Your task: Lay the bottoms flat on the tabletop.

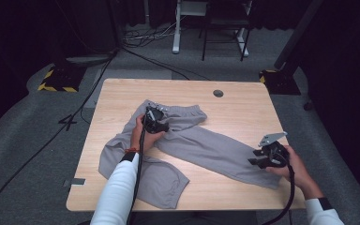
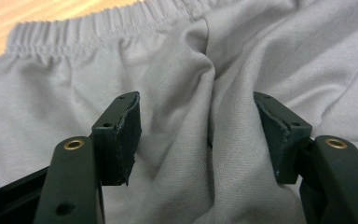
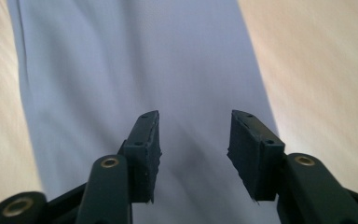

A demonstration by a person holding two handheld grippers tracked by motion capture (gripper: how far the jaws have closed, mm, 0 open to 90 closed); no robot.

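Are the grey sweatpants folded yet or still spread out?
Spread out, unfolded: the grey sweatpants lie rumpled on the table, waistband at the far side, both legs splayed apart toward the near edge.

Light falls from above onto the wooden table, which shows bright and even, while the floor and room around it sink into near-black. In the high view the grey sweatpants cast soft shadows along their folds. The left gripper view is sharp on the cloth weave between the 2 jaws, with a dark crease there (the waistband beyond softens slightly). The right gripper view is smeared by motion blur; table and trouser leg beyond the jaws look washed out.
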